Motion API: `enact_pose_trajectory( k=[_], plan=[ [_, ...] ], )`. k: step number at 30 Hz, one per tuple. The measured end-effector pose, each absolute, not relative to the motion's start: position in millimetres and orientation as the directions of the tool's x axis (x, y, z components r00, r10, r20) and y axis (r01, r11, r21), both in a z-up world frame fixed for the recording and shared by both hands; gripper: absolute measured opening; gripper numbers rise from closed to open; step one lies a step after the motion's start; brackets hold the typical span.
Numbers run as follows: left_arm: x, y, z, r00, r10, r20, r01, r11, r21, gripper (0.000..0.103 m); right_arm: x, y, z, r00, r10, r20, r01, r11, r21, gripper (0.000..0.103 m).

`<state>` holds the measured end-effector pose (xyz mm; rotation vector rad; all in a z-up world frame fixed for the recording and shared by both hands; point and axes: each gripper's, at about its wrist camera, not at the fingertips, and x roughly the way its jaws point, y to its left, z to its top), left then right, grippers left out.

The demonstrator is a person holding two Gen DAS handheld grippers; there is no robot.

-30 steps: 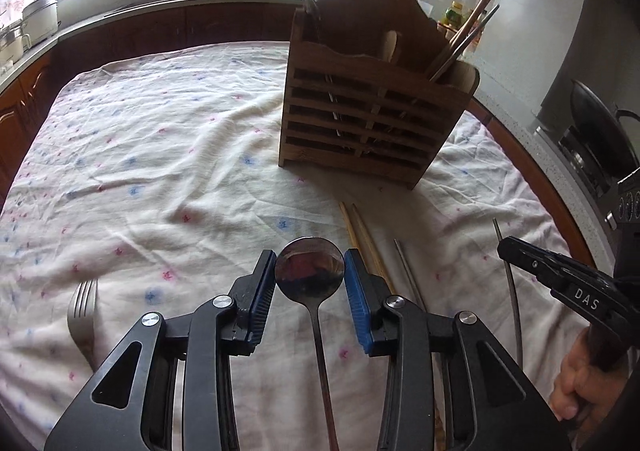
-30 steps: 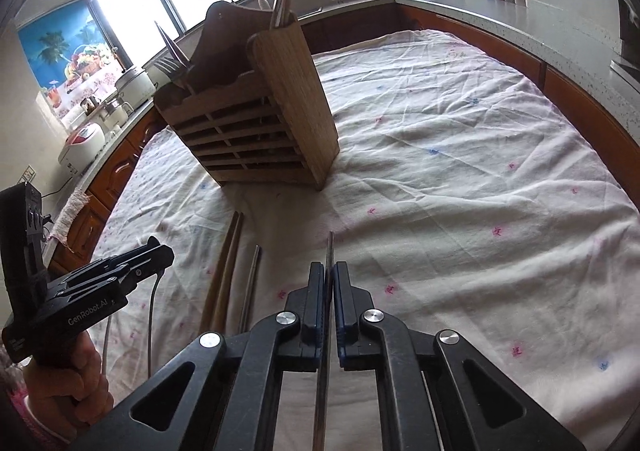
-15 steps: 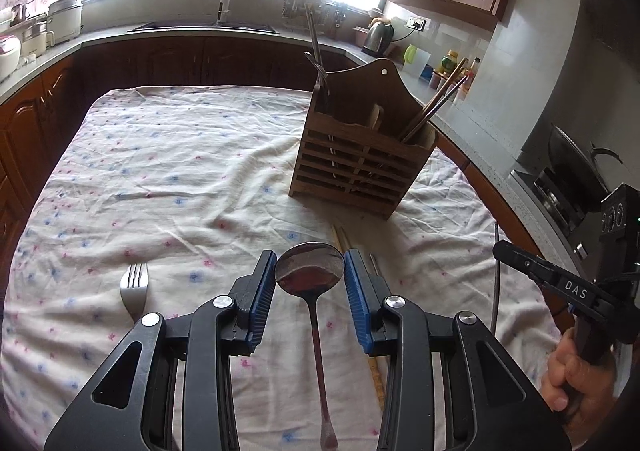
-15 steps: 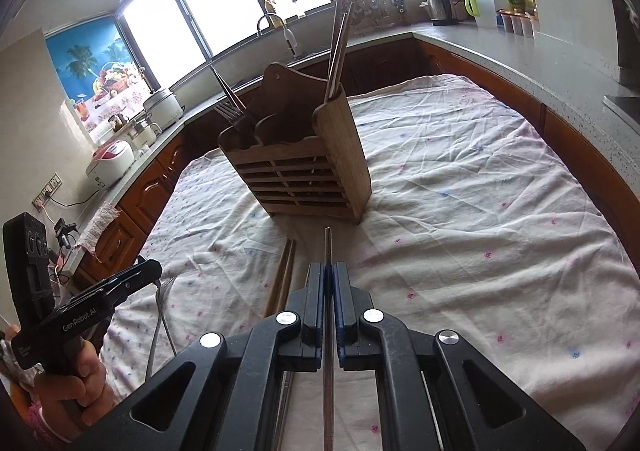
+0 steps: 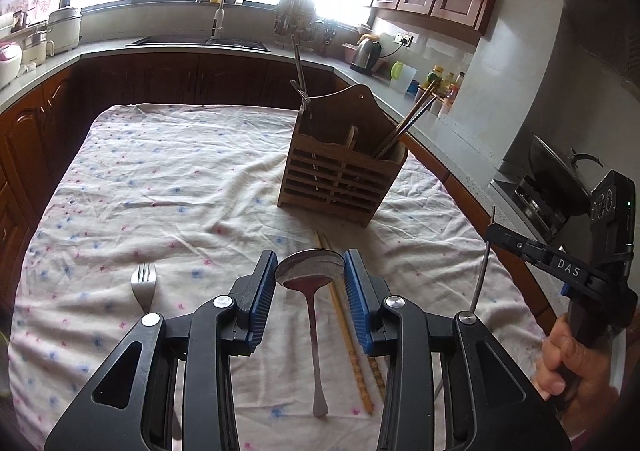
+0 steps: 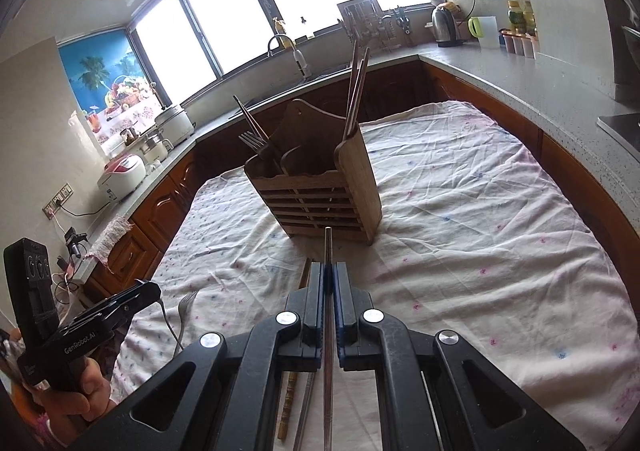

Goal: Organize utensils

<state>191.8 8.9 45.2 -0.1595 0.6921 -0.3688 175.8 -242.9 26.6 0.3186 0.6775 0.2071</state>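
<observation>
The left gripper [image 5: 310, 283] clamps a metal spoon [image 5: 310, 271] by the sides of its bowl, handle hanging down toward the camera above the cloth. The right gripper [image 6: 329, 291] is closed tight on a metal chopstick [image 6: 328, 247], whose tip pokes out just ahead of the pads.

Under both tools lies the flowered tablecloth [image 5: 160, 191]. Just below and to the right of the left gripper lie wooden chopsticks [image 5: 344, 315], pointing toward the holder; left of it, apart, a fork [image 5: 143, 287] rests tines away. Seen from the right gripper, one more metal chopstick [image 6: 306, 403] lies beside the wooden ones.

Ahead of both grippers, past the loose chopsticks, stands the slatted wooden utensil holder [image 5: 340, 179], upright on the cloth. Its left compartment holds forks [image 6: 254, 143] and a long metal handle; the right one holds chopsticks [image 5: 408, 123] leaning outward; what stands in the middle I cannot tell. Nothing lies between either gripper and the holder's top.

Beyond are the counter [image 5: 180, 49], sink tap [image 5: 214, 7] and kettle [image 5: 366, 53].
</observation>
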Motion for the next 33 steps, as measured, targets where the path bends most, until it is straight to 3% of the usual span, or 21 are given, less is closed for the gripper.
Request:
enact_pose_trajectory(
  k=[33],
  plan=[
    [199.9,12.8,105.4,0.794,-0.381,-0.474,0.289,0.922,-0.257,0.033,176.5,-259.1,76.2,0.840,0.273,-0.468,-0.106,0.930,0.353,0.005]
  ],
)
